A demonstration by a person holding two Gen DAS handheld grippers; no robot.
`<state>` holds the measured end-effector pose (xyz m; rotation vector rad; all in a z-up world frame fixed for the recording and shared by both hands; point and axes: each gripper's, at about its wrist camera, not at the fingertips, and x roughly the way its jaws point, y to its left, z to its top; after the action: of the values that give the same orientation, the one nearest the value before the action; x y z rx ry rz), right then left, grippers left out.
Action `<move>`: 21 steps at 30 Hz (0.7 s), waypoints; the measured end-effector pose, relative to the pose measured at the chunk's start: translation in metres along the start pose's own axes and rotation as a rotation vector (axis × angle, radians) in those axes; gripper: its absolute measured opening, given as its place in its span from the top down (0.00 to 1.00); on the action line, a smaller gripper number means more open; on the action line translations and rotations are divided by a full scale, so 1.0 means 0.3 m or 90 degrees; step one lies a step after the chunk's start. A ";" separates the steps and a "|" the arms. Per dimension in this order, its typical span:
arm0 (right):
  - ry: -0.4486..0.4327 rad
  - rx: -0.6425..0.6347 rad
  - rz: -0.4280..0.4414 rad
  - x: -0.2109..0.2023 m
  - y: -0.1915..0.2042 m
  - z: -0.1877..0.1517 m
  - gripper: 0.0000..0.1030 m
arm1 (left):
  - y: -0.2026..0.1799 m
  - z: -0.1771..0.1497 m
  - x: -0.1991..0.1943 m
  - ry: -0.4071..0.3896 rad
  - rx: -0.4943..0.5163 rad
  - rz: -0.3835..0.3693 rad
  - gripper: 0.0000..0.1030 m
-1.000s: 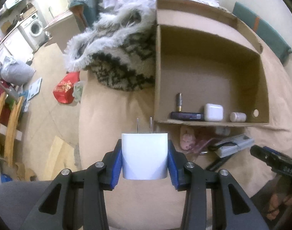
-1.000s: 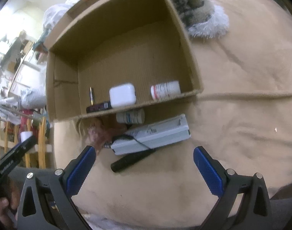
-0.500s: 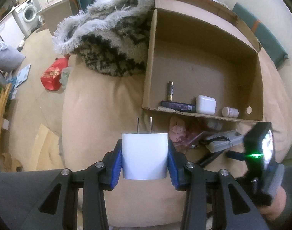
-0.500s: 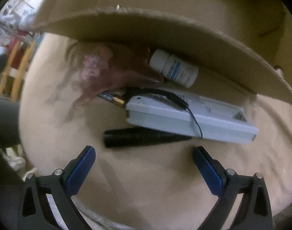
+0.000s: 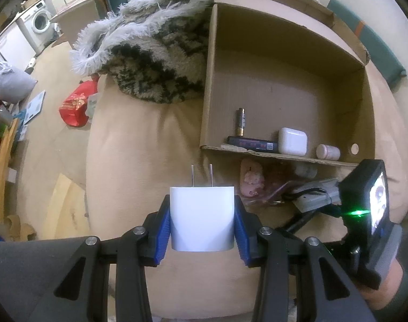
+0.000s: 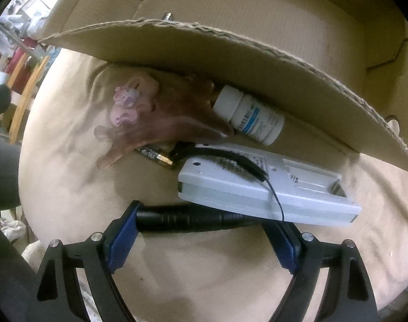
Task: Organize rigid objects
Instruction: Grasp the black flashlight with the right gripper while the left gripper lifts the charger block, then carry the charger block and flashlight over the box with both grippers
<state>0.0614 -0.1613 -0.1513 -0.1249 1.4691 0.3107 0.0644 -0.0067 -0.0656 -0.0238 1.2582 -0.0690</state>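
My left gripper (image 5: 202,225) is shut on a white wall charger (image 5: 202,218), prongs forward, above the beige cushion short of the cardboard box (image 5: 208,80). In the box lie a battery (image 5: 240,121), a dark flat device (image 5: 253,144), a white earbud case (image 5: 292,140) and a small bottle (image 5: 327,152). My right gripper (image 6: 204,234) is open, its jaws lying lengthwise along a black cylinder (image 6: 188,218), whose ends reach both blue pads; I cannot tell if they touch. Behind it lie a grey-white remote-like device (image 6: 257,187), a white pill bottle (image 6: 248,115), a pink charm (image 6: 129,102) and a small battery (image 6: 157,157).
A shaggy black-and-white blanket (image 5: 150,51) lies left of the box. The box's front wall (image 6: 230,56) hangs over the pill bottle. My right gripper's body with a green light (image 5: 364,204) shows at the right of the left wrist view. The floor with a red bag (image 5: 76,104) is to the left.
My right gripper has moved down and forward to the black cylinder and its jaws have narrowed around it. My left gripper keeps the charger and has shifted only slightly.
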 end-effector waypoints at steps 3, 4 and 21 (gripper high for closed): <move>0.003 -0.001 0.016 -0.012 0.013 -0.020 0.10 | 0.004 0.003 0.012 0.002 -0.002 0.010 0.63; 0.005 0.000 0.021 -0.017 0.023 -0.034 0.10 | 0.005 0.003 0.014 0.003 -0.002 0.011 0.63; -0.081 -0.008 0.127 -0.346 0.086 -0.218 0.10 | 0.023 -0.002 -0.004 -0.017 -0.007 0.032 0.63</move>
<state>-0.0158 -0.1678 -0.0527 0.0306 1.3548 0.4813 0.0635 0.0004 -0.0650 -0.0027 1.2312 -0.0174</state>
